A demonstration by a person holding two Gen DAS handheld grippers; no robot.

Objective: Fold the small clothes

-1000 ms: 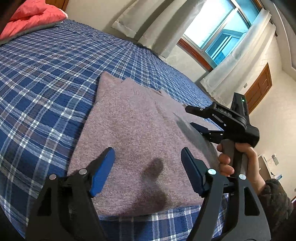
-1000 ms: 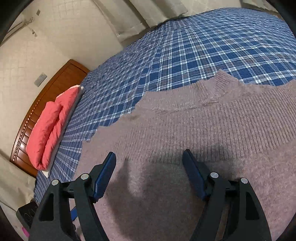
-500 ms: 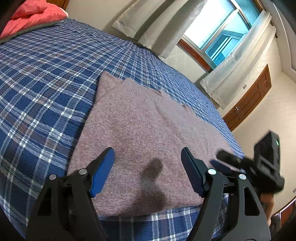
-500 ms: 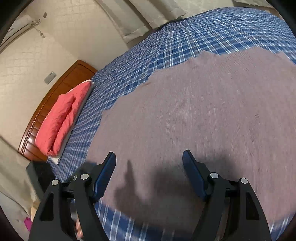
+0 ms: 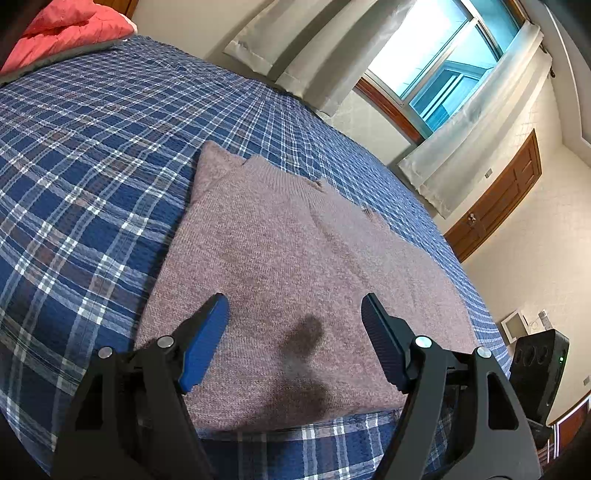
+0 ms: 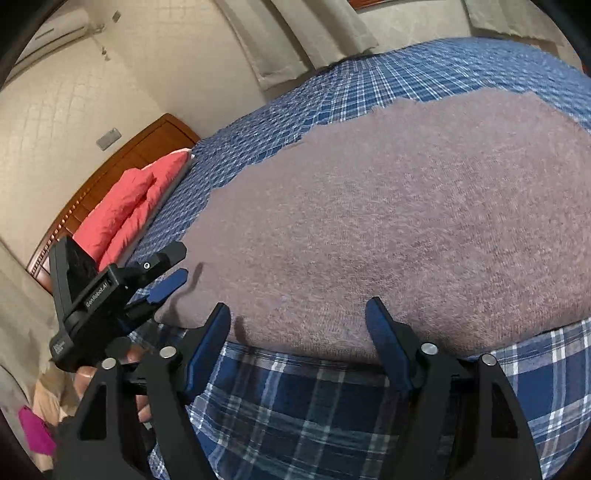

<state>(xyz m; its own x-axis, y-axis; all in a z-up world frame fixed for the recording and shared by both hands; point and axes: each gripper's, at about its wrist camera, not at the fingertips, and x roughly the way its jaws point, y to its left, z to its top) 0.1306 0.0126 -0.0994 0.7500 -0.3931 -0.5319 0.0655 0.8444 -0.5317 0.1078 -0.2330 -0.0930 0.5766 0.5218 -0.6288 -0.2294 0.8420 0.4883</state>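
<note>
A mauve knit sweater (image 5: pixel 295 266) lies flat on the blue plaid bedspread (image 5: pixel 81 155), its collar towards the far side. My left gripper (image 5: pixel 295 332) is open and empty, hovering over the sweater's near hem. In the right wrist view the sweater (image 6: pixel 388 206) fills the middle. My right gripper (image 6: pixel 299 332) is open and empty just above the sweater's near edge. The left gripper also shows in the right wrist view (image 6: pixel 162 277) at the sweater's left corner, with its jaws apart.
A red pillow (image 5: pixel 70 26) lies at the head of the bed against a wooden headboard (image 6: pixel 122 155). Curtains and a window (image 5: pixel 436 70) are behind the bed. A black speaker (image 5: pixel 539 373) stands on the floor at the right.
My right gripper has pulled back from the middle of the sweater to its near edge and left the left wrist view. The left gripper has stayed put.
</note>
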